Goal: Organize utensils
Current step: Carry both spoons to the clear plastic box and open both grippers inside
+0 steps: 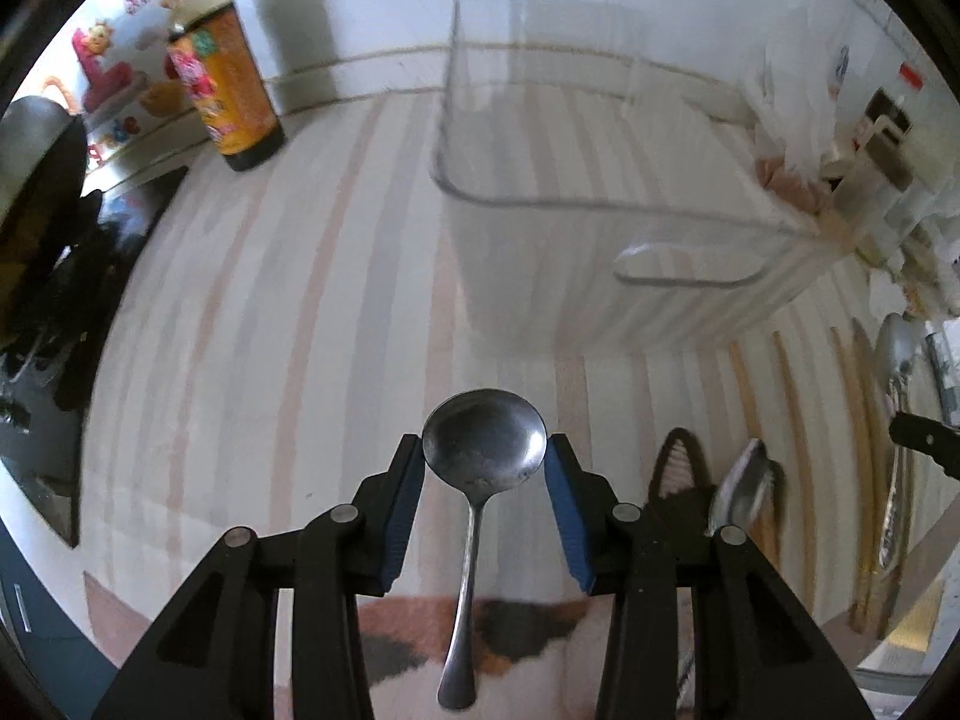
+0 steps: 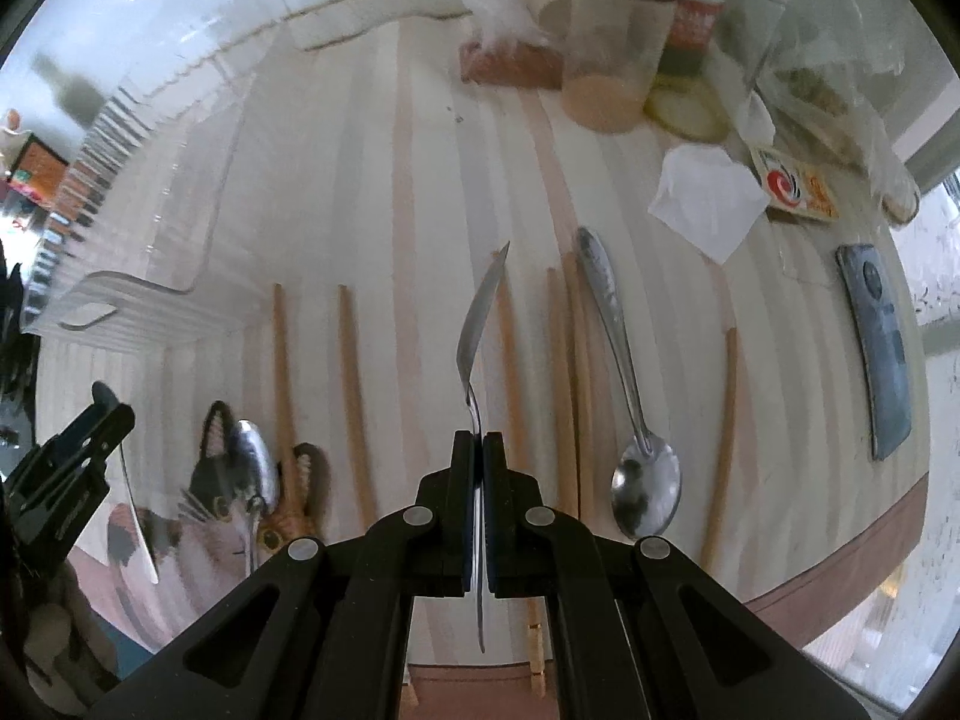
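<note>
My left gripper [image 1: 485, 450] is shut on the round bowl of a steel spoon [image 1: 483, 438], a blue pad against each edge. Its handle hangs back toward the camera, above the striped tablecloth. My right gripper [image 2: 478, 438] is shut on the handle of a second spoon [image 2: 480, 312], which is seen edge-on with its bowl pointing away. A clear plastic container [image 1: 600, 180] stands ahead of the left gripper and appears as the clear container [image 2: 150, 180] at the right view's left. One loose spoon [image 2: 636, 408] and several wooden chopsticks [image 2: 348, 390] lie on the cloth.
Another spoon [image 2: 258, 468] rests on the cloth's cat print. A dark sauce bottle [image 1: 222, 78] stands at the back left. A jar [image 2: 618, 30], a white tissue [image 2: 708, 198], a small card box [image 2: 792, 186] and a phone [image 2: 876, 348] crowd the back right.
</note>
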### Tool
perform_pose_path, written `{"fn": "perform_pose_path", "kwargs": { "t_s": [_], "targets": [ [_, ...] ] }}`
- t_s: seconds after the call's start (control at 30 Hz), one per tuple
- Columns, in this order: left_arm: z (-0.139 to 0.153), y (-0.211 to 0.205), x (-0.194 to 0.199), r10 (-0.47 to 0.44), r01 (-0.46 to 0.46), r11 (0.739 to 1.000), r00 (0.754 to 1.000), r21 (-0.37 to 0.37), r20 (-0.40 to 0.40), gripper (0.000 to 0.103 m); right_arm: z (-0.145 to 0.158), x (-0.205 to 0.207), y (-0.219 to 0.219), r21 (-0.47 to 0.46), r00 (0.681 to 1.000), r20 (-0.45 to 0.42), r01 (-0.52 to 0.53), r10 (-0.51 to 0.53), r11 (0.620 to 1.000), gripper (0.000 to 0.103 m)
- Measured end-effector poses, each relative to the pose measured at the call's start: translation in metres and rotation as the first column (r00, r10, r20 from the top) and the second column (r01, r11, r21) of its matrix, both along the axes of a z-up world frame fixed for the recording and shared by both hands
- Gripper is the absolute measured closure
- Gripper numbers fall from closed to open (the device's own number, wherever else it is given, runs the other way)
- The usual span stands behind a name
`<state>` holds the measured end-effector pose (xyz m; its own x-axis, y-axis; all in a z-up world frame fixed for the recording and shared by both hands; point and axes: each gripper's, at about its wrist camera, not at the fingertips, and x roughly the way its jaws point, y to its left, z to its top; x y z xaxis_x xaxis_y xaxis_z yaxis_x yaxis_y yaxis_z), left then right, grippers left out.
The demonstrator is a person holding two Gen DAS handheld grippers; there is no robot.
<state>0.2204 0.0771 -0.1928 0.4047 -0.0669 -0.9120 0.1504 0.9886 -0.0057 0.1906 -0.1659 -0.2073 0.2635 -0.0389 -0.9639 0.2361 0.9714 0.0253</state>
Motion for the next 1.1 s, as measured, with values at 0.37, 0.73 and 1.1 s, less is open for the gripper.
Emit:
{"fn": "perform_pose_path", "kwargs": {
  "t_s": [0.37, 0.73, 1.1],
  "targets": [
    [0.123, 0.031, -0.006, 0.071, -0.058, 0.995, 0.979, -0.076, 0.191, 0.065, 0.089, 0.000, 0.016, 0.040, 0.974, 0.222, -0.058, 0.048, 0.998, 0.101],
    [0.167, 0.006, 0.098, 0.077, -0.053, 0.960, 0.994, -0.277, 0.079, 0.065, 0.130, 0.083, 0.063, 0.203, 0.946, 0.302, -0.182, 0.115, 0.962, 0.101],
    [0.106, 0.000, 0.160, 0.099, -0.129, 0.961, 0.986, -0.244, -0.131, 0.062, 0.068, 0.157, 0.082, 0.270, 0.982, 0.143, -0.162, 0.127, 0.949, 0.091]
  ]
}}
